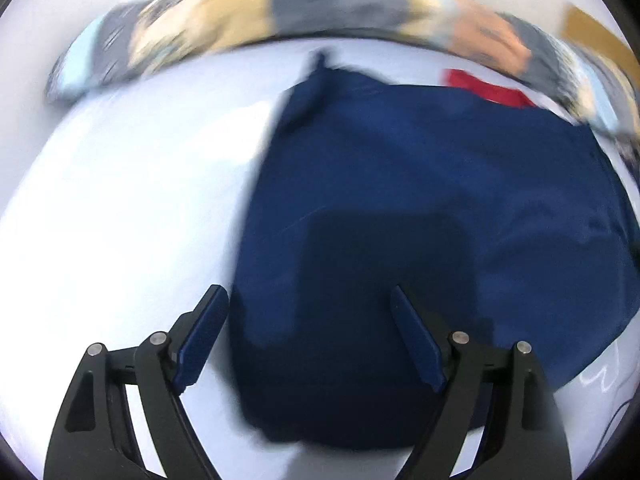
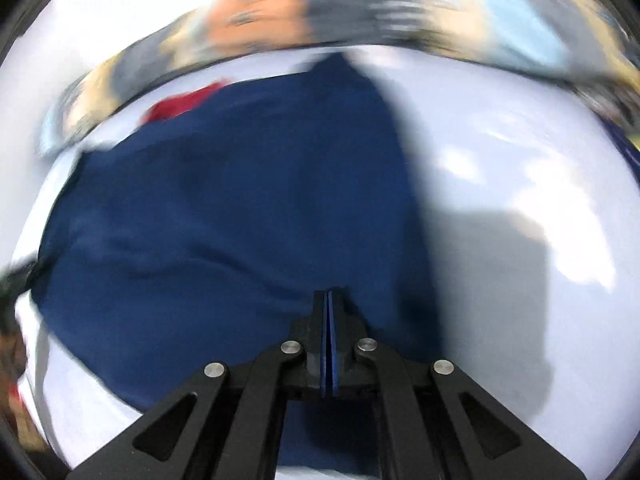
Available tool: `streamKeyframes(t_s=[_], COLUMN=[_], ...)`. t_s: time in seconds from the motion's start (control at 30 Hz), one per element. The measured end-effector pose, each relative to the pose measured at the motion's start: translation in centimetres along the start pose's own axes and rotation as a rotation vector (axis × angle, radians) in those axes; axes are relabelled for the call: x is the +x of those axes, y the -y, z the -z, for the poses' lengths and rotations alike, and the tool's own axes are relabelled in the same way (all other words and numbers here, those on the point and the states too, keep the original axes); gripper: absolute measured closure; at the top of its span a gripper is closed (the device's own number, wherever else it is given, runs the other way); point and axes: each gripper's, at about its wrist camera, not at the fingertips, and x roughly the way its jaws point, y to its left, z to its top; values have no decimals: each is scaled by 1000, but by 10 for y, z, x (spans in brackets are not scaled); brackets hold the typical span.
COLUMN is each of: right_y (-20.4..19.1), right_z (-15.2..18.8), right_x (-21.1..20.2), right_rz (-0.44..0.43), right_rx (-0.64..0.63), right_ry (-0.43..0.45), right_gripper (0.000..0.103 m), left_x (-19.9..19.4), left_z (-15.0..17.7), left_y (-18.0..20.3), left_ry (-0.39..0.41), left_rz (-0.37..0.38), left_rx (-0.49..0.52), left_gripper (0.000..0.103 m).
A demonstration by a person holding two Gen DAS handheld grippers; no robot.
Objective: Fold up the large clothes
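The white surface [image 1: 120,208] that carries everything looks like a bed or a covered desk; the blur leaves that open. A patterned, multicoloured cloth [image 1: 248,12] runs along its far edge. The navy garment [image 1: 420,200] lies spread over the middle, mostly flat, with a narrower part, perhaps a sleeve, reaching toward the far edge. A red item [image 1: 484,88] peeks out at its far side, touching or partly under it.

The left hand-held gripper [image 1: 310,332] hangs over the garment's near edge with its fingers wide apart and nothing between them. The right hand-held gripper [image 2: 329,340] is over the same garment [image 2: 220,208] with its pads pressed together; whether a pinch of fabric sits between them cannot be told, since both are blue.

Both views are smeared, so the hands are probably moving. To fold well, each gripper should likely take a near corner or hem, pinch the full thickness of the cloth, lift evenly, and carry the edge across in one line so the layers land square.

No container is in view.
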Motion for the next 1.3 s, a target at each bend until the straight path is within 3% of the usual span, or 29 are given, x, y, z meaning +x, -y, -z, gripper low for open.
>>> streamKeyframes(t_s=[0.07, 0.1, 0.17, 0.2, 0.27, 0.37, 0.43, 0.53, 0.63, 0.7, 0.73, 0.77, 0.8, 0.83, 0.87, 0.9, 0.93, 1.0, 1.03, 1.13, 1.3], right_y=[19, 18, 14, 17, 24, 17, 2, -13, 10, 44, 60, 72, 81, 86, 92, 101, 112, 125, 127, 126, 113], right_z=[9, 14, 25, 29, 40, 49, 57, 57, 54, 57, 58, 58, 59, 59, 60, 63, 67, 77, 82, 93, 104], right_x=[-16, -29, -54, -62, -82, -91, -83, -65, -49, -44, -44, -46, -52, -60, -67, -72, -73, -69, -66, -53, -33], right_rz=[14, 75, 144, 127, 4, -111, -199, -252, -141, -58, -69, -92, -33, 89, 139, 71, -50, -276, -339, -459, -513], right_rx=[94, 90, 95, 121, 191, 166, 130, 85, 131, 225, 271, 321, 350, 346, 348, 395, 471, 616, 660, 751, 814], right_ry=[-2, 23, 73, 76, 97, 94, 52, -1, -40, -78, -85, -79, -69, -54, -32, -21, -21, -36, -47, -82, -113], right_gripper=[103, 98, 95, 92, 92, 92, 92, 93, 97, 103, 103, 103, 92, 92, 91, 90, 88, 66, 62, 59, 57], left_x=[-6, -14, -35, -48, -67, -82, -82, -79, -51, -29, -17, -14, -16, -22, -28, -33, -37, -35, -29, -13, -1], left_z=[12, 17, 25, 29, 38, 50, 50, 43, 33, 30, 31, 31, 30, 29, 29, 30, 34, 41, 46, 51, 48], left_y=[-29, -42, -62, -70, -73, -46, -22, 9, 15, 9, -6, -22, -37, -57, -73, -84, -100, -117, -122, -114, -87], left_ry=[-37, -35, -22, -5, 22, 46, 48, 90, 28, -67, -116, -133, -137, -123, -102, -88, -80, -89, -106, -166, -170], left_rz=[30, 24, -37, -15, 57, 135, 175, 190, 175, 70, 34, 50, 64, 60, 41, 38, 82, 219, 319, 495, 595], left_rx=[-135, -196, -290, -335, -392, -345, -250, -131, -92, -103, -153, -219, -281, -352, -403, -445, -518, -638, -707, -770, -774], left_gripper=[18, 18, 19, 19, 19, 19, 19, 19, 19, 18, 18, 18, 18, 19, 19, 19, 19, 19, 19, 19, 19])
